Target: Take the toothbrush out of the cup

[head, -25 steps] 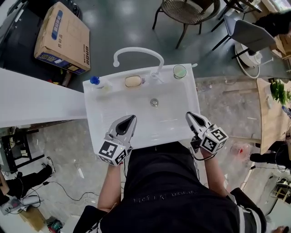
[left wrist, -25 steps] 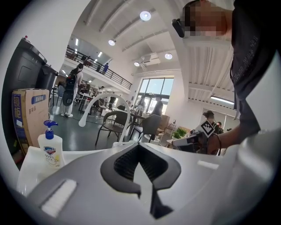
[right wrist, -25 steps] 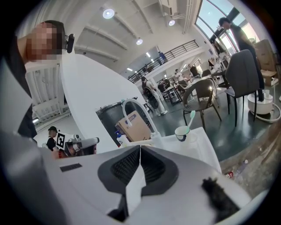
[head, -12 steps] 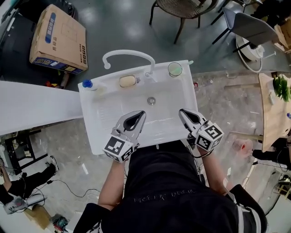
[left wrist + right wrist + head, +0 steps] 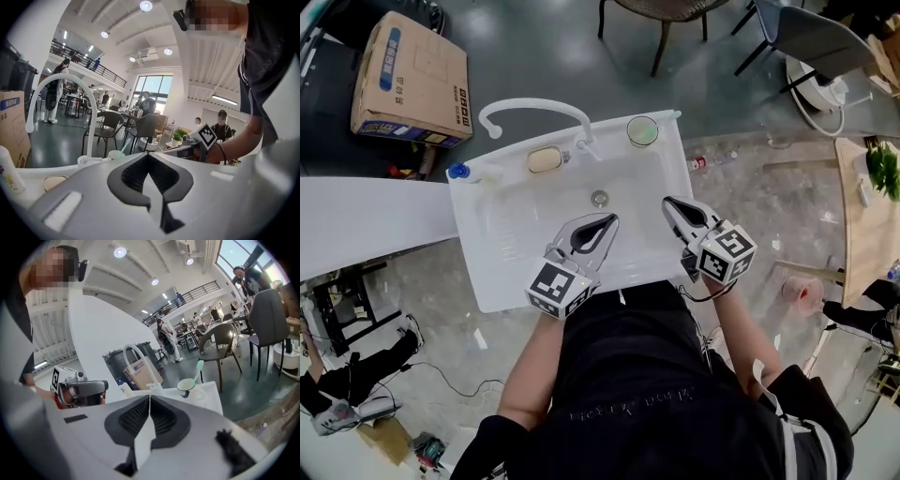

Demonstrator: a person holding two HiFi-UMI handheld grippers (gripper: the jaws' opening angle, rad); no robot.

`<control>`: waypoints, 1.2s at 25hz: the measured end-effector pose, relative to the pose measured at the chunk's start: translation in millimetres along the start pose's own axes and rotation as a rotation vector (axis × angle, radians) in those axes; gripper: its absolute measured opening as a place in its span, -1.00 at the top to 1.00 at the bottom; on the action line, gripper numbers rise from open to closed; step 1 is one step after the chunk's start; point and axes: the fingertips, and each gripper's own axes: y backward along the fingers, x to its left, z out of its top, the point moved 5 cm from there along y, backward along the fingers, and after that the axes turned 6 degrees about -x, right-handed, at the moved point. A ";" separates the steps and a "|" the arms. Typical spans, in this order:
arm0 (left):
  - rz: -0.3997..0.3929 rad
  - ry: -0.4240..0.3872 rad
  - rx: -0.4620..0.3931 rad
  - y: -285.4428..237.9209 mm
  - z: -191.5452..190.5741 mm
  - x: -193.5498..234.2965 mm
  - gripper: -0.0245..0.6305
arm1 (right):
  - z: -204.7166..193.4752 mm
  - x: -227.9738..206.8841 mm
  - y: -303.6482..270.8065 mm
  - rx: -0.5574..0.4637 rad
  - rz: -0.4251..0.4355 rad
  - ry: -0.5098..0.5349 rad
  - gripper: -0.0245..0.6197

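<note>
A pale green cup (image 5: 643, 130) stands on the sink's back right corner, and a mint toothbrush (image 5: 673, 115) leans out of it. The left gripper view shows the cup (image 5: 115, 154) and toothbrush (image 5: 125, 145) ahead, beyond the jaws. They also appear in the right gripper view, cup (image 5: 186, 386) and toothbrush (image 5: 198, 369). My left gripper (image 5: 613, 218) hovers over the white sink (image 5: 492, 272), shut and empty. My right gripper (image 5: 667, 201) hangs over the basin's right side, also shut on nothing. Both are well short of the cup.
A white arched faucet (image 5: 532, 107) rises at the sink's back edge. A soap bar (image 5: 544, 159) lies beside it and a blue-capped bottle (image 5: 461, 172) stands at the back left. The drain (image 5: 599, 198) sits mid-basin. A cardboard box (image 5: 411, 80) and chairs stand on the floor beyond.
Both grippers have moved forward over the basin, and the left one has shifted right towards the middle. Both stay shut. The cup and toothbrush have not moved.
</note>
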 end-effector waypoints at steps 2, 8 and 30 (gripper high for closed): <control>-0.008 0.002 0.008 -8.1 -3.1 -1.9 0.91 | 2.5 -8.9 -4.8 -0.001 0.000 0.002 0.88; -0.022 0.027 0.014 -23.6 -5.5 -7.2 0.91 | 7.4 -31.9 -22.3 0.008 -0.019 0.032 0.88; -0.020 0.009 0.053 -26.8 -10.8 -11.2 0.91 | 5.6 -106.2 -81.5 0.068 -0.099 0.087 0.68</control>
